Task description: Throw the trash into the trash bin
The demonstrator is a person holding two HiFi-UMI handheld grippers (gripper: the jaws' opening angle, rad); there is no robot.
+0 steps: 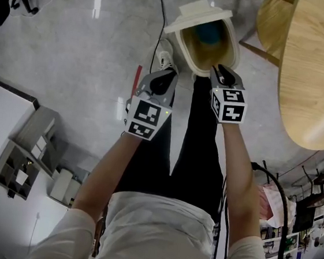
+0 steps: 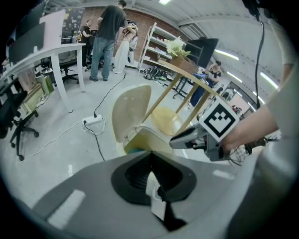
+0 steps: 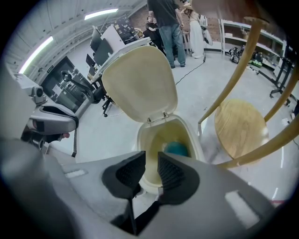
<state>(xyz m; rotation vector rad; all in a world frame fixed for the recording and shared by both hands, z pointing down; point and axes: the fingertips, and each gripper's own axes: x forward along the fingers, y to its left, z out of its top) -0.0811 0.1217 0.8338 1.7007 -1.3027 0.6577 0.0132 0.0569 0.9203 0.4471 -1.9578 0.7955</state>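
Over the cream plastic trash bin, the right gripper stands slightly parted, empty, viewing a teal lump inside; the view from the closed left gripper scarcely shows it.

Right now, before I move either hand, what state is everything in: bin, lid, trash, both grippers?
Trash bin: upright on the floor, open.
Lid: swung up and back.
Teal trash: lying inside the bin.
Left gripper: shut, nothing clearly held.
Right gripper: open, empty, pointing down into the bin.
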